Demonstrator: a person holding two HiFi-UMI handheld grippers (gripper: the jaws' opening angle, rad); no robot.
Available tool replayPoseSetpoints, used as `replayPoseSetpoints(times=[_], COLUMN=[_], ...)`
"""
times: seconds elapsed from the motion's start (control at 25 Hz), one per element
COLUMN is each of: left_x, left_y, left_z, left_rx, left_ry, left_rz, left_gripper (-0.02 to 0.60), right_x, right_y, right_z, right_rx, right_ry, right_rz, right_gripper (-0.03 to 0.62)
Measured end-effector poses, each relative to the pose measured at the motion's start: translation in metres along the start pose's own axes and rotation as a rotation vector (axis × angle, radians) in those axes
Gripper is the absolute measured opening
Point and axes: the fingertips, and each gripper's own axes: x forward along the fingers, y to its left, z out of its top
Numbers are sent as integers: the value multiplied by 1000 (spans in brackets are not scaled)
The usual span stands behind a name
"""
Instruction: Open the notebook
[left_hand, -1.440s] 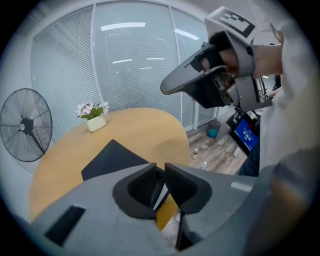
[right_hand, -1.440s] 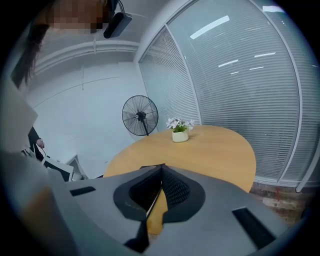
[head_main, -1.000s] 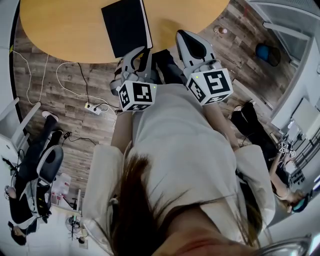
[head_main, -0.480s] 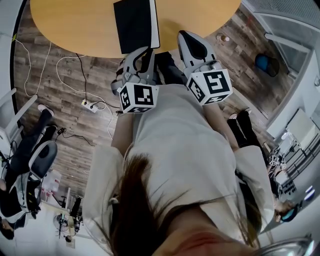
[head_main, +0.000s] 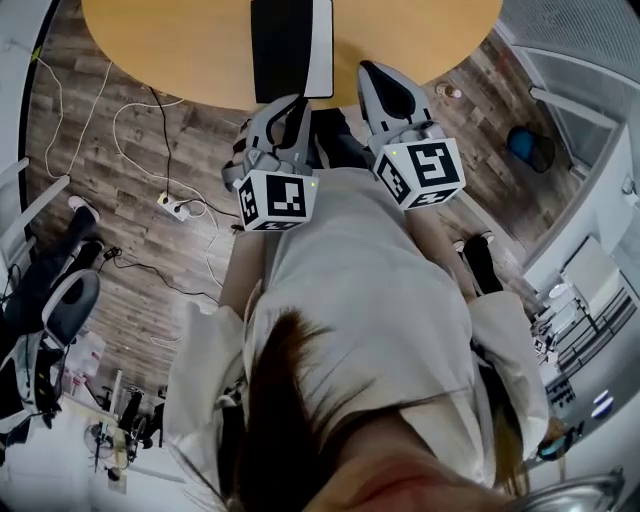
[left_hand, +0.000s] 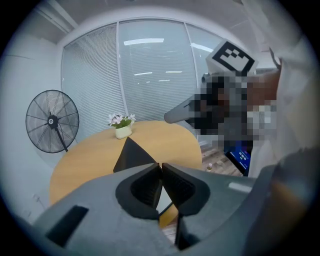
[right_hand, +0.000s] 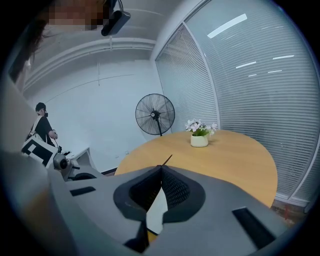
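A black notebook (head_main: 285, 45) lies flat and closed on the round wooden table (head_main: 170, 50). It sits close to the table's near edge, and a white strip of page edges shows along its right side.

The left gripper (head_main: 298, 102) is up in the air just in front of that edge and points at the notebook. Its jaws have just been closing. In the left gripper view the tips (left_hand: 161, 165) meet and there is nothing between them. The notebook (left_hand: 131, 154) shows past them as a dark shape on the table (left_hand: 80, 162).

The right gripper (head_main: 368, 70) hangs beside the left one, a bit to the right of the notebook. Its jaws are pressed together too and hold nothing (right_hand: 160, 167). A thin dark corner (right_hand: 167, 160) pokes up behind the tips. It is probably the notebook, but the jaws hide most of it.

Neither gripper touches the notebook.

At the far end of the table stands a small white pot of flowers (right_hand: 199, 140). A black fan (right_hand: 155, 114) stands on the floor behind the table. White cables (head_main: 130, 160) lie on the wooden floor (head_main: 120, 250).
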Motion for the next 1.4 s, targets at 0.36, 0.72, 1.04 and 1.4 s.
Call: replayPoseSetpoints(times=[0.36, 0.72, 1.04, 1.4], left_x=[-16, -36, -49, -67], left_y=[16, 38, 57, 84], left_z=[-2, -7, -17, -38], left_rx=[-41, -89, -121, -191], left_ry=[-32, -51, -55, -42], left_rz=[73, 140, 192, 271], left_gripper=[31, 29, 29, 29], right_x=[11, 20, 26, 32], right_y=[16, 32, 43, 54], right_z=[3, 8, 9, 12], right_rx=[-30, -49, -63, -77], right_ry=[5, 4, 4, 0], right_rz=[44, 70, 81, 97], right_gripper=[2, 2, 2, 2])
